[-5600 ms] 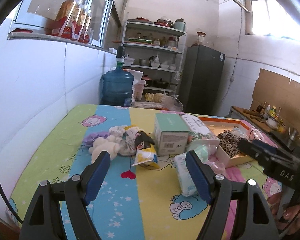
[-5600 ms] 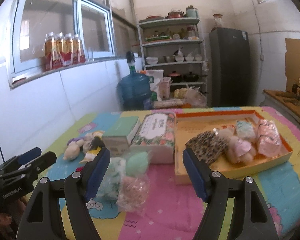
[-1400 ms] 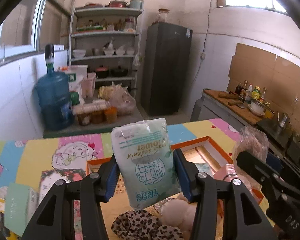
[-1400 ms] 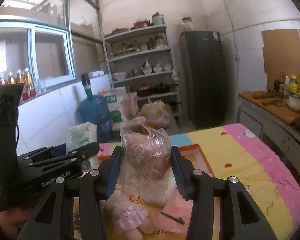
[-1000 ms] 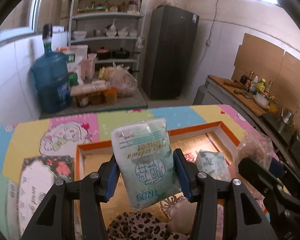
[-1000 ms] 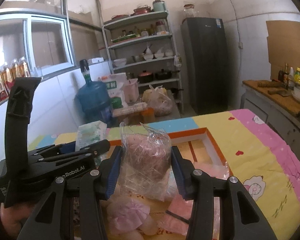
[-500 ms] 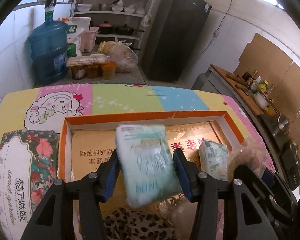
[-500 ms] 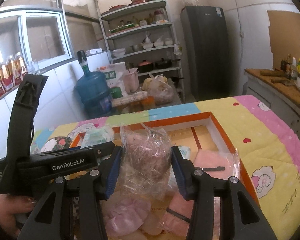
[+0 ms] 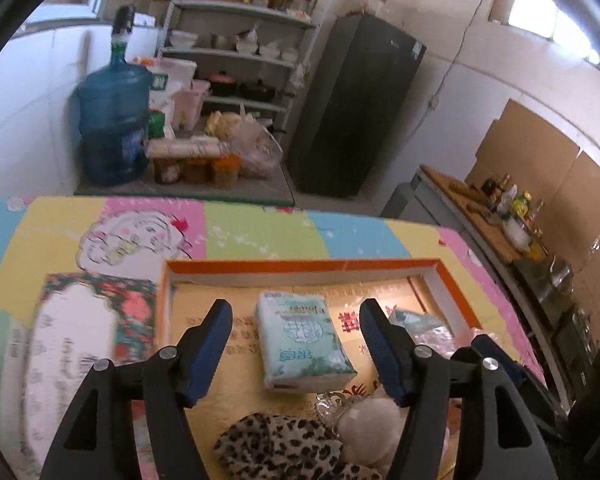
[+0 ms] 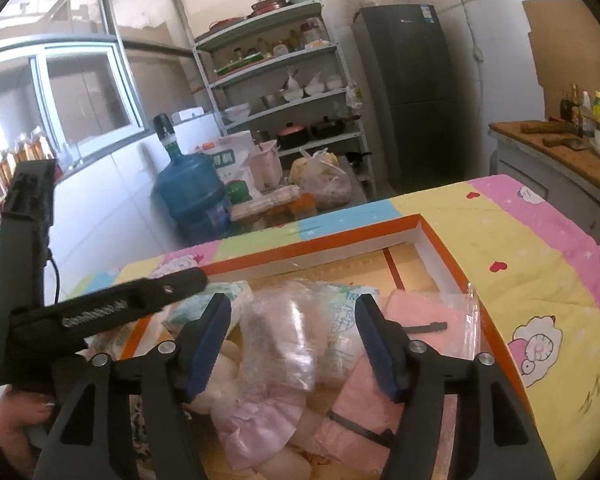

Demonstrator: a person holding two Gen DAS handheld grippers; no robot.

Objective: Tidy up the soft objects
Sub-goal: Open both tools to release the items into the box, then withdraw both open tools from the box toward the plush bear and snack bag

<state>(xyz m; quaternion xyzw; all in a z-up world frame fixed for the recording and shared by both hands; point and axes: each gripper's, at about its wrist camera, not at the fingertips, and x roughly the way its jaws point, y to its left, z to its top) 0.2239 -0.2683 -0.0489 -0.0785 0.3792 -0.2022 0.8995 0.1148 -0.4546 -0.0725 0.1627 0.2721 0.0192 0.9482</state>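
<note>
Tissue pack is lying flat inside the orange box, near the box's middle. The left gripper is hanging over it with fingers spread wide, holding nothing. The right gripper is spreading its fingers too, and the clear bag is sitting between them in the box. I think a low finger could snag the crinkly bag and drag it out.
</note>
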